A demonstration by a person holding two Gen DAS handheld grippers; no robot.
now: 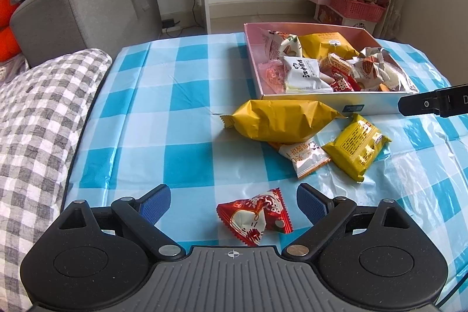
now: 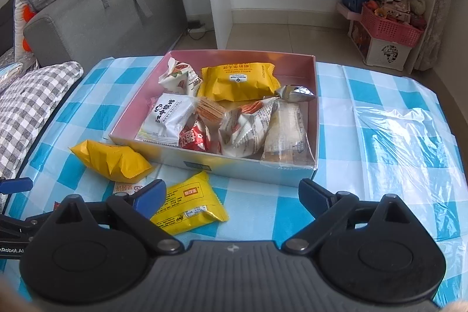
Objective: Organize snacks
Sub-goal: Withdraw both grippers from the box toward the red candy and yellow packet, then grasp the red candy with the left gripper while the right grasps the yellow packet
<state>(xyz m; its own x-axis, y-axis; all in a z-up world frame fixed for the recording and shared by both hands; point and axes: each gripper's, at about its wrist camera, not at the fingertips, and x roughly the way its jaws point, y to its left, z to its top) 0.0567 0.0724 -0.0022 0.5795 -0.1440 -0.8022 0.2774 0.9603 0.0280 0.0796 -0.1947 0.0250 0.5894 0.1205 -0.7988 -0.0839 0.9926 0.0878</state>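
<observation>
- While both grippers are hovering over the checked cloth [image 1: 181,95], the left gripper [image 1: 234,203] is standing spread, gripping nothing; a red packet [image 1: 254,217] is lying between its fingers, touching neither.
- Ahead of it a big yellow bag [image 1: 280,122], a white packet [image 1: 304,155] and a small yellow packet [image 1: 355,146] are lying before the box [image 1: 330,105].
- The right gripper [image 2: 231,192] is gaping empty; the small yellow packet [image 2: 187,203] is lying beside its left finger.
- Beyond, the box [image 2: 251,165] is holding mixed snacks.
- A checked cushion [image 1: 38,119] is lying to the left.
</observation>
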